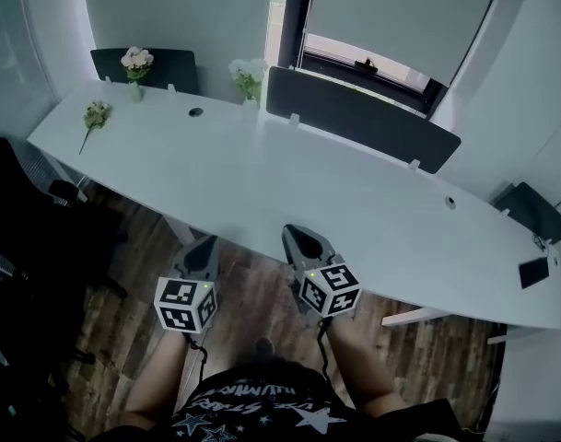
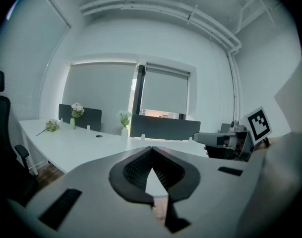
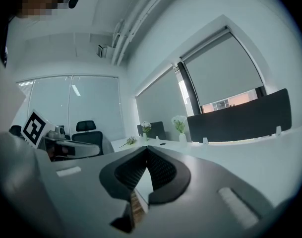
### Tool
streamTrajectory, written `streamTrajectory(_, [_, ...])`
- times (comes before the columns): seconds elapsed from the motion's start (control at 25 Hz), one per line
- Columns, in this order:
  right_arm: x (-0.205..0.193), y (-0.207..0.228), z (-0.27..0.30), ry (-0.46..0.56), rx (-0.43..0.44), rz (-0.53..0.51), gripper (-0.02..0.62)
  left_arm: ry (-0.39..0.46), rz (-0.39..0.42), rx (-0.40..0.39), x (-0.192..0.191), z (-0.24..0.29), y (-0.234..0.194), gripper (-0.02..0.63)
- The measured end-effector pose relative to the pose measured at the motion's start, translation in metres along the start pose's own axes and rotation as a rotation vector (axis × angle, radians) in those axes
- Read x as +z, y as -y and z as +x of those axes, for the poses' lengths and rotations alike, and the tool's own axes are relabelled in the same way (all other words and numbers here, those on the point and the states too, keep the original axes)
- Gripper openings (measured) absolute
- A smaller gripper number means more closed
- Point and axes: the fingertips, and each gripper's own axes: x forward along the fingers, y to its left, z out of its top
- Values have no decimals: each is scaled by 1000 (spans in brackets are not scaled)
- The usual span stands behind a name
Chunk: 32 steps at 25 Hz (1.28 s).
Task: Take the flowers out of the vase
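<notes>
Head view: long white table (image 1: pixel 262 182) runs corner to corner. At the table's far left end, pink-and-white flowers (image 1: pixel 136 60) stand upright in a small pale vase (image 1: pixel 134 90). Further along the table's far edge, white-and-green flowers (image 1: pixel 248 74) stand in a white vase (image 1: pixel 250 107), just beside a dark divider panel (image 1: pixel 363 118). A loose flower stem (image 1: pixel 94 118) lies flat on the table's left end, apart from both vases. Left gripper (image 1: pixel 206 245) and right gripper (image 1: pixel 298 236) are held side by side off the table's near edge, above the wood-plank floor (image 1: pixel 133 311), well short of the flowers. A black office chair (image 1: pixel 22 210) sits off the table's left end. Left gripper view: the left gripper (image 2: pixel 151 150) has its jaws closed tip to tip, with nothing between them. The table (image 2: pixel 81 143) lies ahead, with the pink-and-white flowers (image 2: pixel 77 110), the loose flower stem (image 2: pixel 52 125) and the white-and-green flowers (image 2: pixel 124 118) far down it. The right gripper (image 2: pixel 198 138), with its marker cube (image 2: pixel 258 124), shows to the right. Right gripper view: the right gripper (image 3: pixel 147 150) is also closed and empty. The table (image 3: pixel 250 152) stretches ahead. The white-and-green flowers (image 3: pixel 179 123) are the nearer on it, and the pink-and-white flowers (image 3: pixel 146 126) and the loose flower stem (image 3: pixel 129 142) are beyond. The left gripper (image 3: pixel 98 150) shows to the left.
</notes>
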Motion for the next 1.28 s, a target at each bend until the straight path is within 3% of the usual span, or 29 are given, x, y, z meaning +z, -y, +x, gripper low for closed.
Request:
streamTrajectory(0.32, [8, 42, 30, -4, 51, 0, 3, -1, 3, 26, 10, 52, 0, 9])
streamTrajectory(0.48, [17, 63, 44, 31, 27, 17, 3, 5, 2, 49, 15, 66, -4, 9])
streamTrajectory(0.8, [23, 71, 65, 41, 31, 49, 3, 11, -15, 77, 22, 74, -19, 9])
streamTrajectory(1.28, [22, 103, 104, 20, -12, 57, 3, 12, -14, 36, 34, 130, -49, 9])
